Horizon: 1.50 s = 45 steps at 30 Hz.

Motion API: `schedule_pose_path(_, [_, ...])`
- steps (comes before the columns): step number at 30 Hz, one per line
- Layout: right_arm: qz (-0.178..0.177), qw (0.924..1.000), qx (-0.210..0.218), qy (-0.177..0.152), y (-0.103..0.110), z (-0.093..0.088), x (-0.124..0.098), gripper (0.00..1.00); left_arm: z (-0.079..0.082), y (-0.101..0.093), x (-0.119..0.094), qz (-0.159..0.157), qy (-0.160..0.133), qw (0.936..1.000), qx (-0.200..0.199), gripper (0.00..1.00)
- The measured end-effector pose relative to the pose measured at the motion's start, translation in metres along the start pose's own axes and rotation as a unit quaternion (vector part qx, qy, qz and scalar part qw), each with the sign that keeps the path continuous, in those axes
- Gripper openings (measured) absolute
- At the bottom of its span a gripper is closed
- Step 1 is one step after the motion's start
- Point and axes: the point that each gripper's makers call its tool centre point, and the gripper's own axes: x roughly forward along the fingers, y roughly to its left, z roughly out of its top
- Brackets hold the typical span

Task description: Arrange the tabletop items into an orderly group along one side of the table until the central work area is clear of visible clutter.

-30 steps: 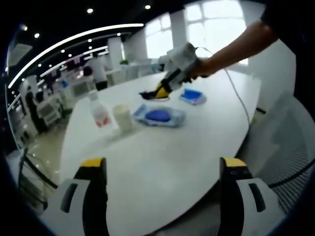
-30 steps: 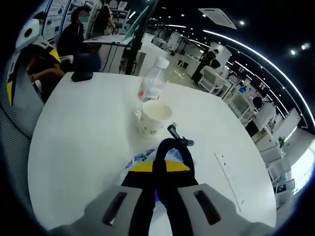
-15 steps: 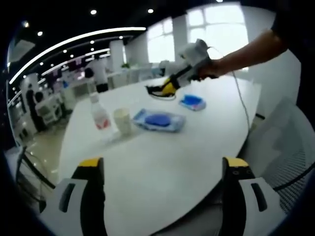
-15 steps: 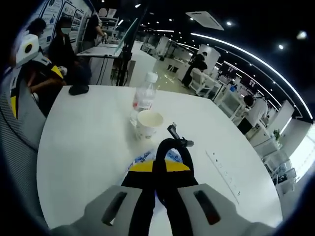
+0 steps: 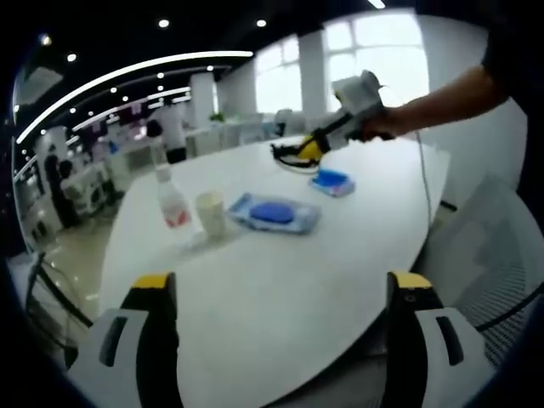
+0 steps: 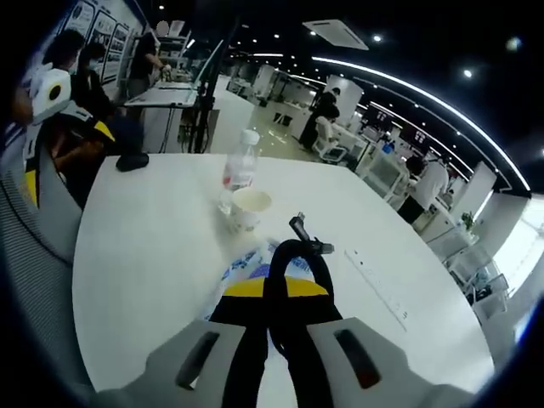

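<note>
On the white table [image 5: 280, 280] stand a clear bottle with a red label [image 5: 172, 204] and a paper cup [image 5: 211, 212]. Beside them lie a blue wipes pack [image 5: 274, 212] and a small blue packet [image 5: 332, 181]. My left gripper [image 5: 282, 285] is open over the near table edge, holding nothing. A person's hand holds my right gripper [image 5: 306, 151] above the far side of the table. In the right gripper view, my right gripper [image 6: 276, 289] is shut on a black looped cord [image 6: 293, 251], high above the bottle [image 6: 238, 170], cup [image 6: 249, 208] and wipes pack [image 6: 242, 272].
A small black object [image 6: 132, 161] lies at the table's far corner. A long socket strip [image 6: 374, 285] is set into the tabletop. A mesh chair [image 5: 497, 255] stands by the table's right edge. People and desks fill the office beyond.
My right gripper has risen with the black cord, further off the tabletop, and moved right in the left gripper view. The left gripper stays open and almost still.
</note>
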Motion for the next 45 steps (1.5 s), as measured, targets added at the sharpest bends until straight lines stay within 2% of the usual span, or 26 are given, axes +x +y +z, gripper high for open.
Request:
schedule_pose_path(19, [-0.026, 0.9992, 0.026, 0.017, 0.002, -0.027, -0.034, 0.03, -0.006, -0.002, 0.002, -0.012, 0.013, 0.9998, 0.007, 1.0])
schedule_pose_path(29, [-0.033, 0.9978, 0.043, 0.039, 0.01, -0.056, -0.048, 0.04, -0.008, -0.004, 0.003, -0.019, 0.019, 0.9996, 0.011, 0.99])
schedule_pose_path(45, [-0.028, 0.9945, 0.059, 0.082, 0.026, -0.102, -0.054, 0.04, -0.011, -0.004, 0.003, -0.018, 0.026, 0.9994, 0.012, 0.98])
